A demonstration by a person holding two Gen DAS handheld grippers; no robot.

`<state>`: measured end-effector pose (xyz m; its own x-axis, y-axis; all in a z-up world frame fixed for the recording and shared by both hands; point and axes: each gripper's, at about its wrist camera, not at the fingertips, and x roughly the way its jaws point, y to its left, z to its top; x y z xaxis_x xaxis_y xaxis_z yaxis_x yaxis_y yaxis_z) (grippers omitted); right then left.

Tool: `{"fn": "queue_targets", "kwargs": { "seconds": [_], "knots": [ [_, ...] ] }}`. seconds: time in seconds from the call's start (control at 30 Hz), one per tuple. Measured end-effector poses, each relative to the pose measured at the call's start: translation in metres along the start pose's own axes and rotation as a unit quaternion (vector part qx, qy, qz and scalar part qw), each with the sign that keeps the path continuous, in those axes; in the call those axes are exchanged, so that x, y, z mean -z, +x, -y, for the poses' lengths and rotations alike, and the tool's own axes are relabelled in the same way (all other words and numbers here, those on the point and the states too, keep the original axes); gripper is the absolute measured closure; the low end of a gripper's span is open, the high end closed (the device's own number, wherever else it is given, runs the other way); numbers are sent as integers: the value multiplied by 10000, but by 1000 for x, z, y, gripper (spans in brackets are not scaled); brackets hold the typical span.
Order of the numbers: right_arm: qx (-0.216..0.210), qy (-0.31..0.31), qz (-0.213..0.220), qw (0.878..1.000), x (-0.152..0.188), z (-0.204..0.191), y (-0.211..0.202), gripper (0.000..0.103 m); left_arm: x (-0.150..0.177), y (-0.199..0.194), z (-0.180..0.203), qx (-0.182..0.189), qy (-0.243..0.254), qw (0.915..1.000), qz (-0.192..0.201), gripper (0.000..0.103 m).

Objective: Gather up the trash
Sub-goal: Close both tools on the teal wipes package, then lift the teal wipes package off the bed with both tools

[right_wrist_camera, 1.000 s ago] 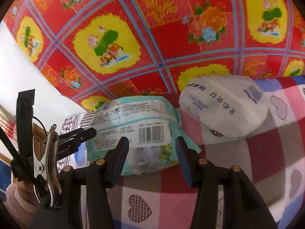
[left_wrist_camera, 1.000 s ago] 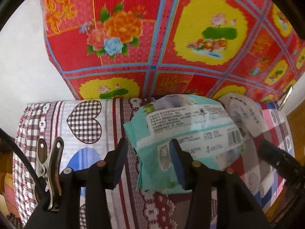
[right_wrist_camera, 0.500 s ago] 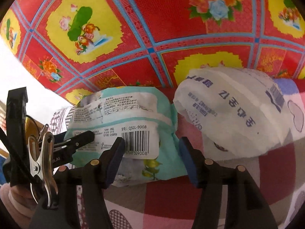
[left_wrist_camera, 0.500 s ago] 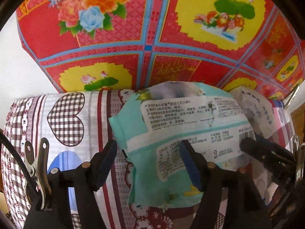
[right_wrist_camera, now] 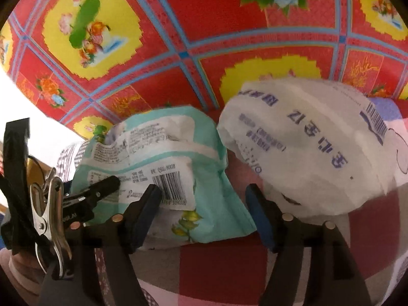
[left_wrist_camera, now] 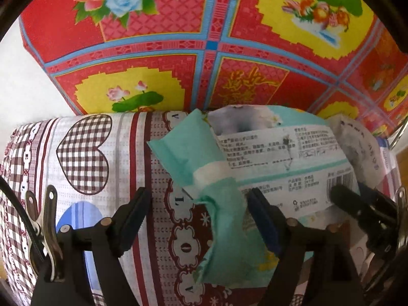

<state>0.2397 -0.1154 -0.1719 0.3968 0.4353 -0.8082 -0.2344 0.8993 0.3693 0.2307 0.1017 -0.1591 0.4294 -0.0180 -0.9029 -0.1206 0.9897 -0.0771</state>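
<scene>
Left wrist view: teal wrapper point(left_wrist_camera: 255, 168) lies between left claw's point(left_wrist_camera: 196, 214) opening fingers.

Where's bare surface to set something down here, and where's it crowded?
Free: heart-print sheet left of the teal wrapper; checked patch in front of both wrappers. Crowded: teal wrapper against the white wrapper, at the red floral cloth.

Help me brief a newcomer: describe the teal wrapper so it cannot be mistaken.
Below the red floral cloth lies a heart-patterned bedspread carrying two empty packets. The teal wrapper is the crumpled left one; unlike the white packet beside it, it has a white barcode label.
</scene>
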Motion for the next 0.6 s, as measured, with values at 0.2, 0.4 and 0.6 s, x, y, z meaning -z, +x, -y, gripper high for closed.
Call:
{"fn": "queue_targets", "kwargs": {
  "seconds": [0.2, 0.4, 0.6],
  "knots": [
    [-358, 219, -86, 9991, 3, -4, 0, 44, -1, 0, 16, 110, -12, 9999, 41, 42],
    [-684, 301, -42, 9972, 15, -5, -10, 56, 4, -6, 32, 160, 16, 9999, 21, 72],
    [-785, 240, 110, 9966, 28, -14, -32, 56, 15, -36, 32, 255, -43, 9997, 8, 76]
  ]
}}
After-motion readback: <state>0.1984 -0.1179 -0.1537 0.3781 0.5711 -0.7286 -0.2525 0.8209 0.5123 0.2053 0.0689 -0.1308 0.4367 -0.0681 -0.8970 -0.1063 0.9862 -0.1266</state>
